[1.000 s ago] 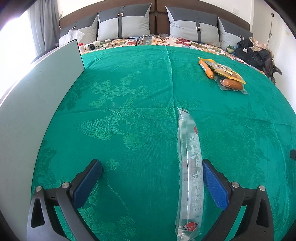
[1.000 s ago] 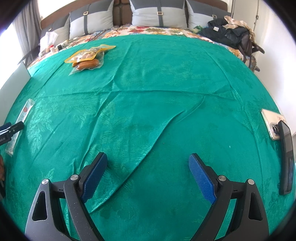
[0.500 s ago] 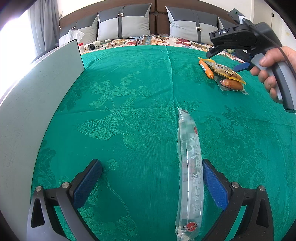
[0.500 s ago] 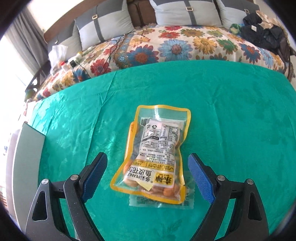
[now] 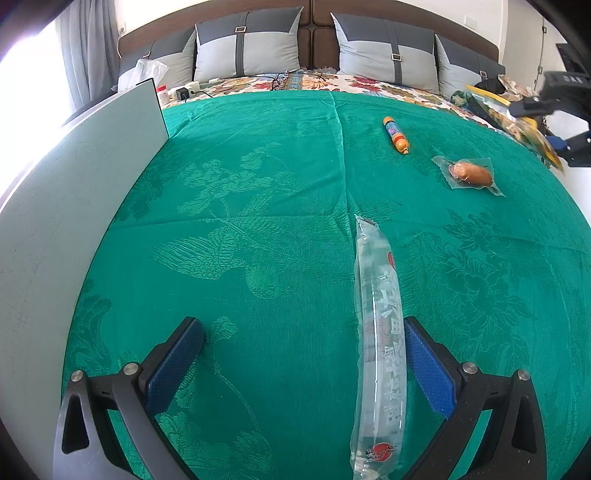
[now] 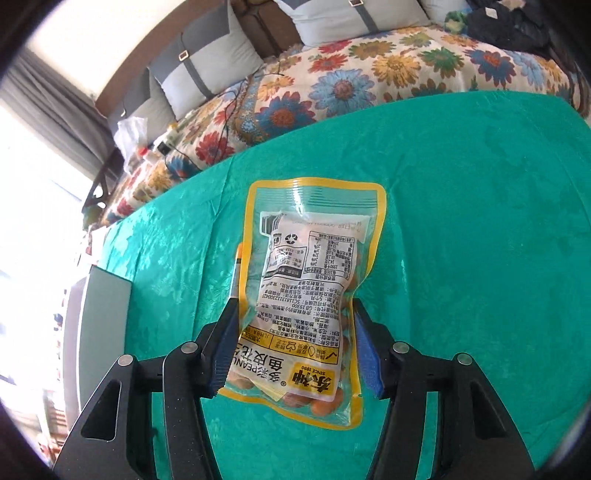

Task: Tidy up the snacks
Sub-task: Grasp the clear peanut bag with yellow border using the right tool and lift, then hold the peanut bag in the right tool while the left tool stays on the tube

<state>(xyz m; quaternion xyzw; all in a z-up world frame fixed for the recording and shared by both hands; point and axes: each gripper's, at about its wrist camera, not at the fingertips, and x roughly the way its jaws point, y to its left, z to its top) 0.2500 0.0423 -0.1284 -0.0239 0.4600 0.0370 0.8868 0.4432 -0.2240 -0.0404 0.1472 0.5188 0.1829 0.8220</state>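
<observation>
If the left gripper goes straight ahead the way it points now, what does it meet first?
Likely nothing solid: the open left gripper faces bare green bedspread. The long clear snack pack lies just inside its right finger, so that could brush it.

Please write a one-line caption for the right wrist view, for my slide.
Right gripper shut on a yellow-edged peanut bag, held above the green bedspread.

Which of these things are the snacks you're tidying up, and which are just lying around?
Snacks for the job:
peanut bag, held in the right gripper
long clear packet, between the open left gripper's fingers
orange sausage stick
wrapped sausage

Just lying about:
pillows
grey board
cables
dark clothes
</observation>
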